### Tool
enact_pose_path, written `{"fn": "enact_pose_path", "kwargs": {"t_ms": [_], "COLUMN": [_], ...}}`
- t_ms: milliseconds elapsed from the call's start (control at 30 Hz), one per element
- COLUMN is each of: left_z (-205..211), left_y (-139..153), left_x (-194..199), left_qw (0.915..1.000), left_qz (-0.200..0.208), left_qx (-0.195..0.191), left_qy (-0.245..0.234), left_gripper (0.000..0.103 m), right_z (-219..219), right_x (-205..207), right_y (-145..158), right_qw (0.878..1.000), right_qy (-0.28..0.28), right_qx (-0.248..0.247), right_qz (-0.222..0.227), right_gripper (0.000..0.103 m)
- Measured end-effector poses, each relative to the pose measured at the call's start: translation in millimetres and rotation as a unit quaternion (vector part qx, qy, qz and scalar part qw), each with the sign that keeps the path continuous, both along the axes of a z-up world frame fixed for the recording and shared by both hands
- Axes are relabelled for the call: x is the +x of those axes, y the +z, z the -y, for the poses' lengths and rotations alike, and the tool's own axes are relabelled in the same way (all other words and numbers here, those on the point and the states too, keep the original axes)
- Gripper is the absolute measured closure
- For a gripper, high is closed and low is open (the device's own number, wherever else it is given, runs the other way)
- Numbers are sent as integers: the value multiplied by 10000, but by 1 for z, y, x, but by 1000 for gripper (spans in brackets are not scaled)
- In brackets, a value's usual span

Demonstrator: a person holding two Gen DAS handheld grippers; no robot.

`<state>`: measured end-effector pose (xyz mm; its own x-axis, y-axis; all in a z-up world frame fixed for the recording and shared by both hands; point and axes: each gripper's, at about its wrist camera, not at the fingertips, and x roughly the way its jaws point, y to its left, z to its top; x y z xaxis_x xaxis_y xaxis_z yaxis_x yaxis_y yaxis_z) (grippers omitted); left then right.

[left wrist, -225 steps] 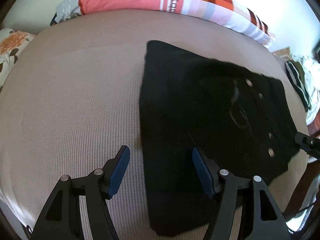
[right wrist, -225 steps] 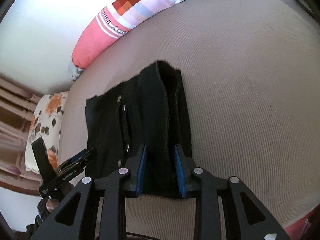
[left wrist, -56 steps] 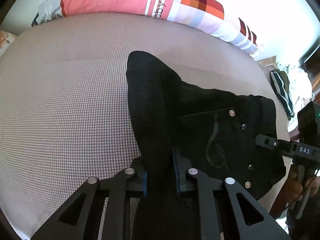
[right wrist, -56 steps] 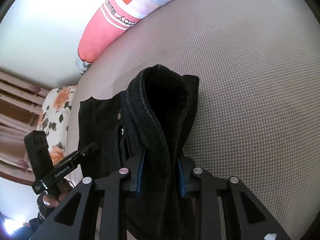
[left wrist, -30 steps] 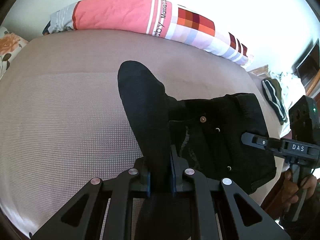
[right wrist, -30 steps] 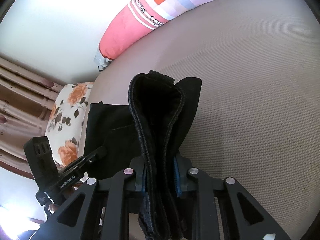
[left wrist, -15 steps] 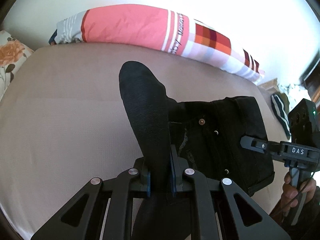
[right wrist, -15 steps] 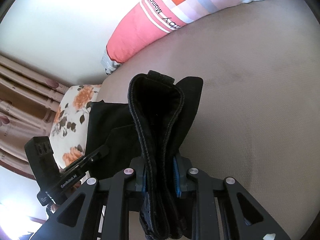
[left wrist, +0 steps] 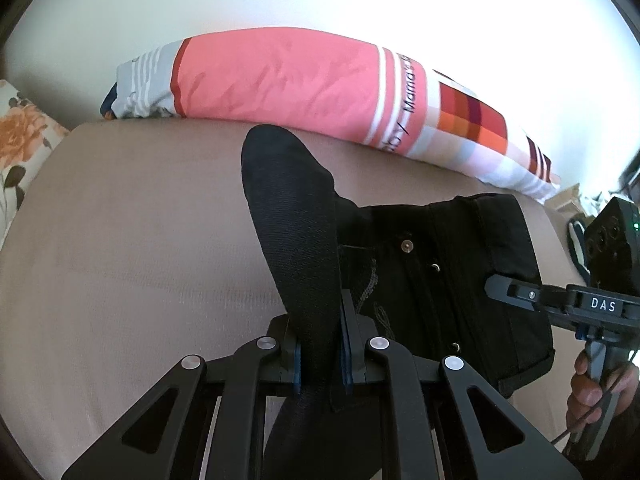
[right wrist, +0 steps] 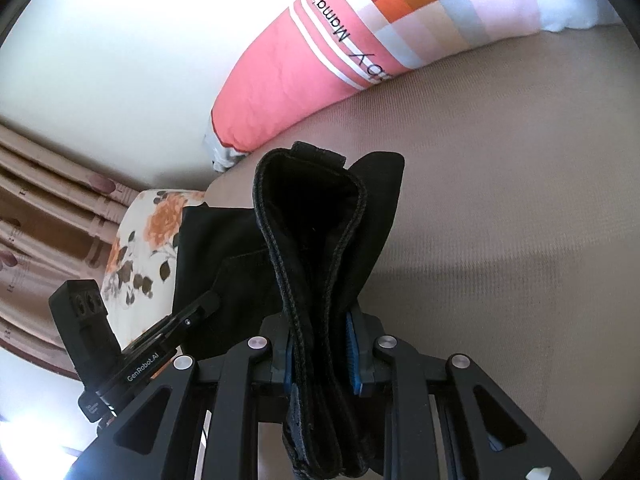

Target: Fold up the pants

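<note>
The black pants (left wrist: 440,272) are lifted off the beige bed (left wrist: 132,248), held at two ends. My left gripper (left wrist: 320,348) is shut on one folded edge of the pants, which stands up between its fingers. My right gripper (right wrist: 322,350) is shut on the thick seamed waistband end of the pants (right wrist: 316,248). The rest of the pants hangs between the two grippers, its metal studs showing in the left wrist view. The right gripper also shows at the right edge of the left wrist view (left wrist: 496,286), and the left gripper at the lower left of the right wrist view (right wrist: 208,304).
A long pink, white and checked bolster pillow (left wrist: 304,84) lies along the far edge of the bed by the white wall. A floral pillow (right wrist: 144,236) and brown curtains (right wrist: 40,208) are at the left. Clothes (left wrist: 576,236) lie off the bed's right end.
Both grippers have risen and tilted up with the pants still held; the bolster pillow and wall now fill more of both views. The grip on the pants is unchanged.
</note>
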<state>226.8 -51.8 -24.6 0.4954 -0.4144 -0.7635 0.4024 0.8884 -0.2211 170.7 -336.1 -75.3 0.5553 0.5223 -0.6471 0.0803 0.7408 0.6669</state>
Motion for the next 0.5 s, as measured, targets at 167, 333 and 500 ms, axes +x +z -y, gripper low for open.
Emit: {"fn": "enact_pose_path", "kwargs": {"t_ms": [167, 333, 500], "left_z": [3, 10, 9], "left_y": [-2, -12, -43], "left_x": [26, 45, 60], "left_qw": [10000, 9992, 9970], "left_qz": [41, -295, -419], "left_qx": [58, 251, 642], "left_qy": [21, 80, 146], "left_gripper": [89, 89, 83], "right_z": [1, 5, 12], "right_x": [20, 30, 36], "right_y": [0, -9, -31], "right_qw": [10000, 9999, 9966], "right_qy": [-22, -122, -406], "right_qx": [-29, -33, -617], "right_qz": [11, -56, -359], "right_gripper": [83, 83, 77]}}
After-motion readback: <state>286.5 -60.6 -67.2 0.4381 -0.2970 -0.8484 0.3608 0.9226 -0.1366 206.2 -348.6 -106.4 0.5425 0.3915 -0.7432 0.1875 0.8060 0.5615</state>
